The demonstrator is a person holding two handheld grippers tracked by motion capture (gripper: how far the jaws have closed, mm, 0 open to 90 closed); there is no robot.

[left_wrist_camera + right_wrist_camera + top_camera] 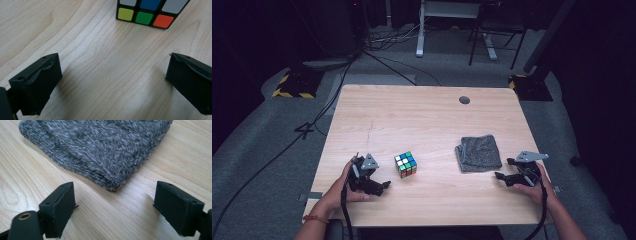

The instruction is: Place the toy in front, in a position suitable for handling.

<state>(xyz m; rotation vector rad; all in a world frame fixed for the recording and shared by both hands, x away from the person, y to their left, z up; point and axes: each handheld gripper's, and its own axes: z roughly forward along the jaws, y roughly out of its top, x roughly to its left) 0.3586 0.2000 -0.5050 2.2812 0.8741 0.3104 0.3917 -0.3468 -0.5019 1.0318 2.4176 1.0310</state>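
Observation:
A scrambled colour cube [406,164] stands on the wooden table [422,115] near the front, left of centre. My left gripper [381,185] rests on the table just left of and nearer than it, jaws wide apart and empty; in the left gripper view the cube [147,12] sits beyond the gap between them. A folded grey fuzzy cloth [478,152] lies to the right. My right gripper [504,170] is open beside the cloth's near right corner [110,183], which lies just ahead of its empty jaws without touching them.
A round cable hole [464,100] sits near the table's far edge. Beyond the table are cables on the grey floor, a white desk frame [421,30] and yellow-black striped stand bases [292,90]. Bare wood spreads between cube and cloth.

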